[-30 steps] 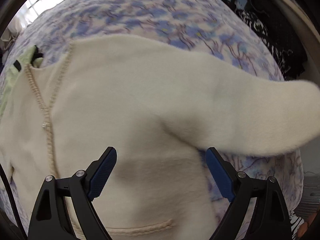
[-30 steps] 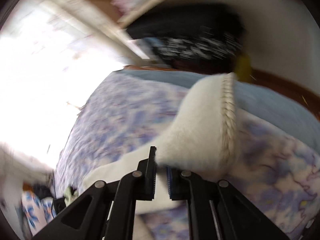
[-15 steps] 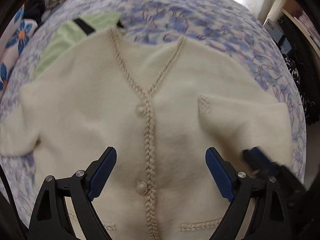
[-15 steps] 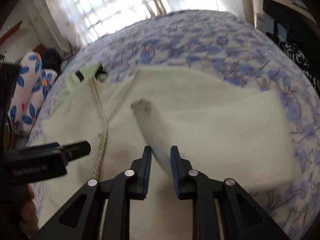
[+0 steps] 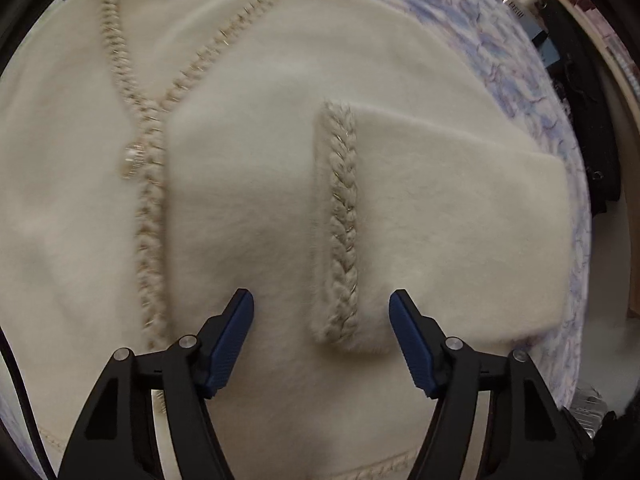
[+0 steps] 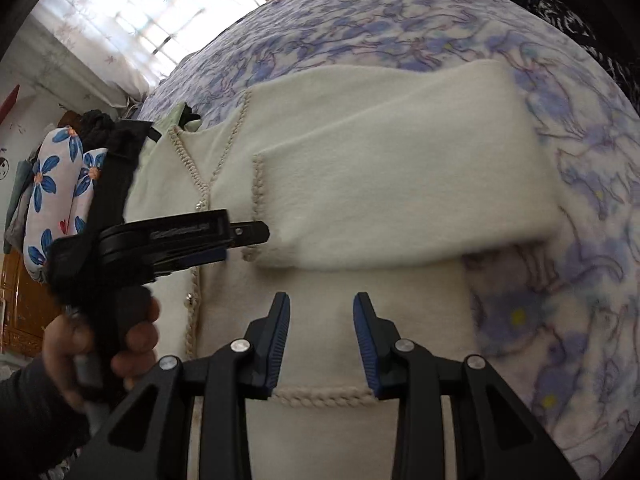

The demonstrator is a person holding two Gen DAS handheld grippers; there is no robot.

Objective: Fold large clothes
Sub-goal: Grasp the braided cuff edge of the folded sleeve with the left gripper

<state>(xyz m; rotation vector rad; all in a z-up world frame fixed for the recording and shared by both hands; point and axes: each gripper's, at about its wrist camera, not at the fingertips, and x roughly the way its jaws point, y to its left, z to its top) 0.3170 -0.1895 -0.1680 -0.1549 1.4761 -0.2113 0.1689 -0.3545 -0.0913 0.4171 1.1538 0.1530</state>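
Observation:
A cream fleece cardigan (image 5: pixel 248 208) with braided trim and pearl buttons lies front up on the bed; it also shows in the right wrist view (image 6: pixel 340 148). Its right sleeve (image 5: pixel 440 216) is folded across the chest, braided cuff (image 5: pixel 340 216) near the placket. The folded sleeve shows in the right wrist view (image 6: pixel 400 196) too. My left gripper (image 5: pixel 320 336) is open and empty, just above the cuff's lower end. It appears in the right wrist view (image 6: pixel 224 236), hand-held. My right gripper (image 6: pixel 322 336) is open and empty over the cardigan's lower front.
The bed has a blue and purple floral cover (image 6: pixel 560 320). A light green garment (image 6: pixel 172 120) lies under the collar. Flowered pillows (image 6: pixel 52 200) sit at the far left. Dark clothes and shelves (image 5: pixel 576 80) stand past the bed's right edge.
The right gripper carried the sleeve across the chest, let it go and opened. The left gripper moved closer, down toward the cuff.

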